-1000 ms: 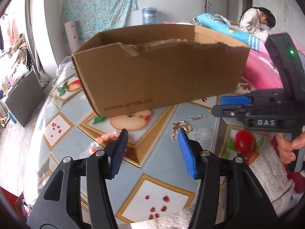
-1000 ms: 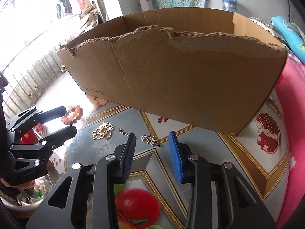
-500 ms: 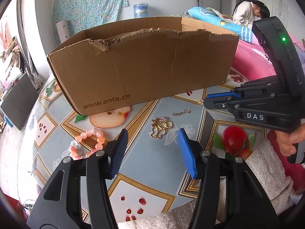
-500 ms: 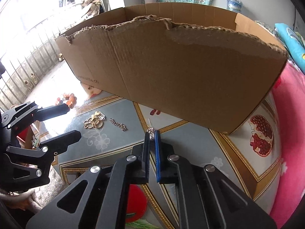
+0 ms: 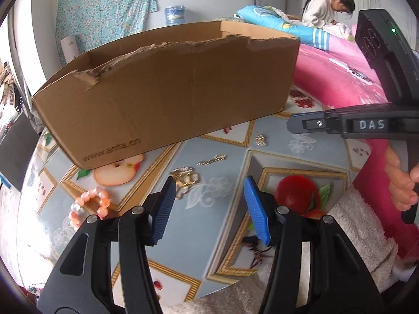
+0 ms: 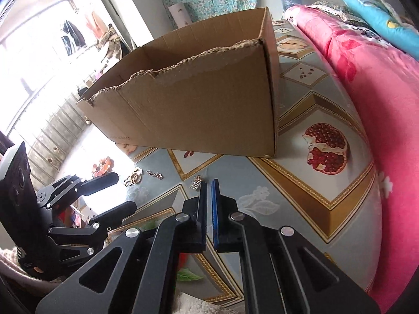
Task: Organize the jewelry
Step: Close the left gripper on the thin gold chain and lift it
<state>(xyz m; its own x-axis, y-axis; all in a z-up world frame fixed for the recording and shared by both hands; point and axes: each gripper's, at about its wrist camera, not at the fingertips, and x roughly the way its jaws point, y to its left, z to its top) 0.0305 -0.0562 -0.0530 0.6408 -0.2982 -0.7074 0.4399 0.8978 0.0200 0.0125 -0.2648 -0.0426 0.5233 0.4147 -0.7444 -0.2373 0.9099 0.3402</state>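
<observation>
The small gold comb-shaped trinket (image 6: 197, 182) lies on the fruit-patterned surface (image 6: 309, 183), its long axis pointing at the brown cardboard box (image 6: 199, 110). It sits just left of the clenched right tongs (image 6: 208, 183), which seem empty. The left tongs (image 5: 208, 183) hang released, farther off.

Cardboard box (image 5: 167, 96) interior hidden behind its torn wall, small silver piece (image 6: 197, 182) at closed right fingertips, possibly gripped, contact unclear.
</observation>
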